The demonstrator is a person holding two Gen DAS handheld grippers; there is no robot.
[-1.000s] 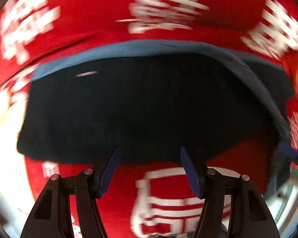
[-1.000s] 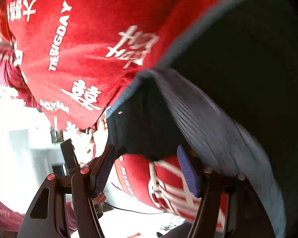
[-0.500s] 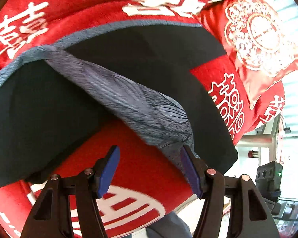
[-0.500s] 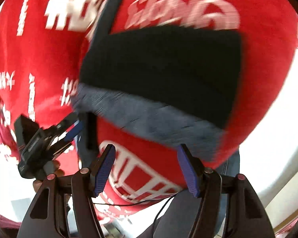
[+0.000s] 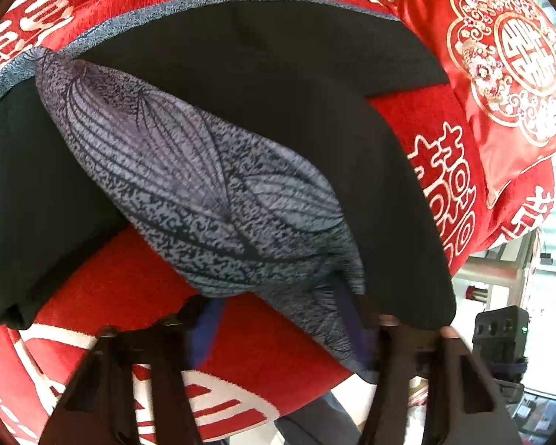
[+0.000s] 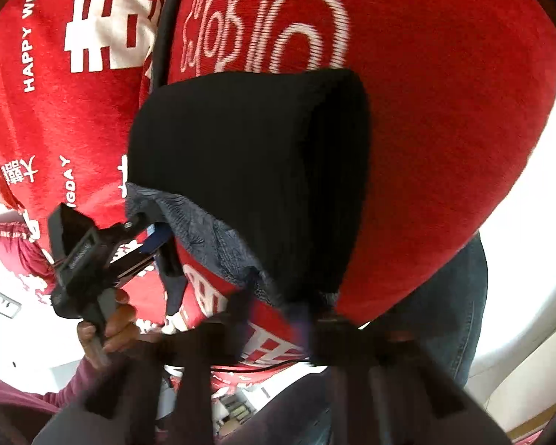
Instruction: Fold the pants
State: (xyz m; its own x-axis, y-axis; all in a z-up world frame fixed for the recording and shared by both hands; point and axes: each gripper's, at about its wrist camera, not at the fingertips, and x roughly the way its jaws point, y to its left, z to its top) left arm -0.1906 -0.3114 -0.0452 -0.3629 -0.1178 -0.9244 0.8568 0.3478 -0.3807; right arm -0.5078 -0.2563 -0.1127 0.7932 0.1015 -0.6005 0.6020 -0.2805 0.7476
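Observation:
The dark pants [image 5: 278,85] lie on a red bedspread [image 5: 148,296], with a grey patterned waistband lining [image 5: 211,193] turned up toward me. My left gripper [image 5: 281,328] has its jaws apart, the waistband edge lying against the right finger. In the right wrist view the pants [image 6: 248,170] hang folded, black side out, with the grey lining [image 6: 211,237] at the near edge. My right gripper [image 6: 274,319] is blurred, its jaws narrowed around that near edge. The left gripper [image 6: 155,237] shows there at the left corner of the waistband.
A red embroidered cushion [image 5: 507,59] lies at the back right of the bed. A black cable [image 6: 166,22] runs across the bedspread. The bed's edge is close below, with my legs in jeans [image 6: 444,326] beside it.
Both grippers have moved closer to the waistband edge. The right gripper's jaws have narrowed on the near edge, and the cloth now lies over the left gripper's right finger.

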